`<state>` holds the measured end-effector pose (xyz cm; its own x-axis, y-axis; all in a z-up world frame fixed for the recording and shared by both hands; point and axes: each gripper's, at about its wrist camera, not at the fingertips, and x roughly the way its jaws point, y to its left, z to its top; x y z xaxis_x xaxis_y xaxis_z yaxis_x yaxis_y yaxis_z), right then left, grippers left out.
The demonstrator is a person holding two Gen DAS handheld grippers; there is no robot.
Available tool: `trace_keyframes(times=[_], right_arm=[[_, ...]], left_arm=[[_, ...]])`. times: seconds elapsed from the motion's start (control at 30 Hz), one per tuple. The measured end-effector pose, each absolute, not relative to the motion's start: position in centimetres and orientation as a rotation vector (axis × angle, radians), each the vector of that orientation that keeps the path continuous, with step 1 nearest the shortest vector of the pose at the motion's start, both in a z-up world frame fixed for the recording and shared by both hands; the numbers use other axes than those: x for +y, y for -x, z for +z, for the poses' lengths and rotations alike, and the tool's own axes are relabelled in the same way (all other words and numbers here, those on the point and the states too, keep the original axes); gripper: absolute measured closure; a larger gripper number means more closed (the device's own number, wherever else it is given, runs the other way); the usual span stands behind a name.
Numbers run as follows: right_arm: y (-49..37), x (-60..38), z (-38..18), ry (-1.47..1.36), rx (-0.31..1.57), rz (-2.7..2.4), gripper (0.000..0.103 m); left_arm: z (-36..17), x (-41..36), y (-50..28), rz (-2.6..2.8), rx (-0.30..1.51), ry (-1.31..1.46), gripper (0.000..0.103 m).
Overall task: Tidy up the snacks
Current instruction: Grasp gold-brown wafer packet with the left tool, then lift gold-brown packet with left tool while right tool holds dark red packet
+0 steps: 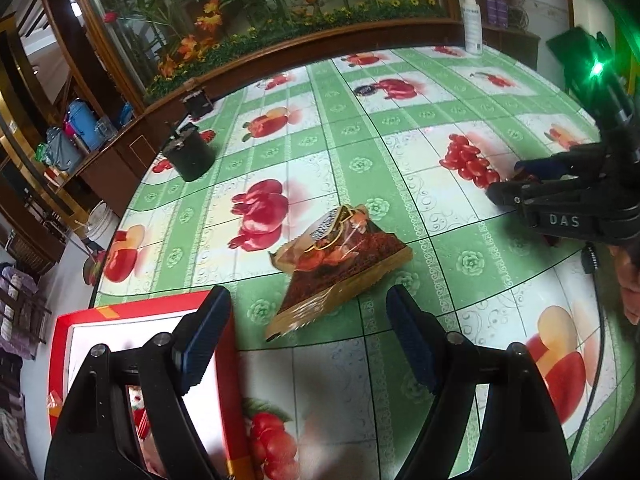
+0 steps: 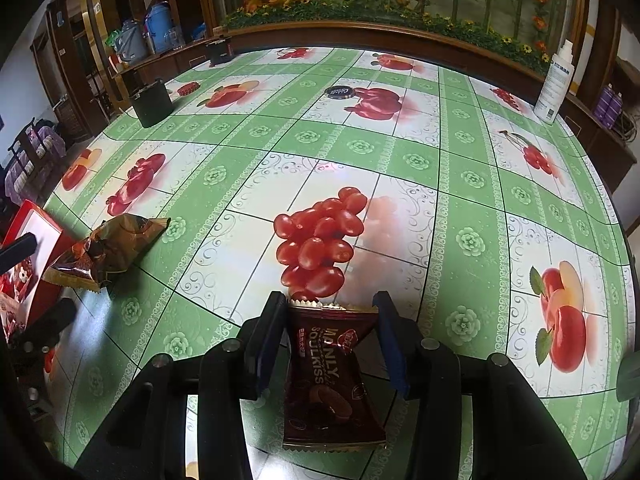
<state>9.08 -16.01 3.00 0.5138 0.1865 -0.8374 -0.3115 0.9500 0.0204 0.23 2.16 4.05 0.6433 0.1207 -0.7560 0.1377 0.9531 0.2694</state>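
Note:
A dark red snack packet (image 2: pixel 326 376) sits between the fingers of my right gripper (image 2: pixel 332 304), low over the tablecloth. Its crimped far end touches both pads, so the gripper is shut on it; its middle is pinched narrower than the gap. In the left wrist view the same gripper (image 1: pixel 508 184) reaches in from the right. A gold-and-brown snack bag (image 1: pixel 344 260) lies on the table just beyond my left gripper (image 1: pixel 308 300), which is open and holds nothing. A red box (image 1: pixel 136 312) with a white inside sits under the left finger; the bag (image 2: pixel 108 248) lies beside the box (image 2: pixel 32 224).
The table wears a green and white fruit-print cloth (image 1: pixel 360 152). A black round container (image 1: pixel 190 156) and a small dark box (image 1: pixel 197 100) stand at the far left, a white bottle (image 1: pixel 473 20) at the far right, and a dark round disc (image 2: pixel 340 91) mid-table. A wooden planter ledge runs behind.

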Motion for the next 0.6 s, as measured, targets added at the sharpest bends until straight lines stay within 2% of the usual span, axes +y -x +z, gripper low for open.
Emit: trace_keyframes(times=[0.3, 0.37, 0.4, 0.53, 0.6], right_arm=[[-9.2, -15.9, 3.0, 0.140, 0.982, 0.303, 0.055], [-9.2, -15.8, 3.0, 0.142, 0.981, 0.303, 0.055], [-9.2, -15.8, 3.0, 0.143, 0.980, 0.303, 0.055], [-9.1, -15.6, 3.0, 0.148, 0.980, 0.305, 0.056], [-9.0, -15.4, 3.0, 0.152, 0.982, 0.308, 0.056]], left_arm=[[2.7, 1.6, -2.9, 0.001, 0.889, -0.360, 0.023], [2.5, 1.6, -3.0, -0.026, 0.889, -0.338, 0.036], [2.3, 1.5, -3.0, -0.044, 0.897, -0.331, 0.052], [2.0, 1.1, -2.7, -0.033, 0.885, -0.352, 0.062], [2.3, 1.2, -2.4, -0.060, 0.884, -0.314, 0.064]])
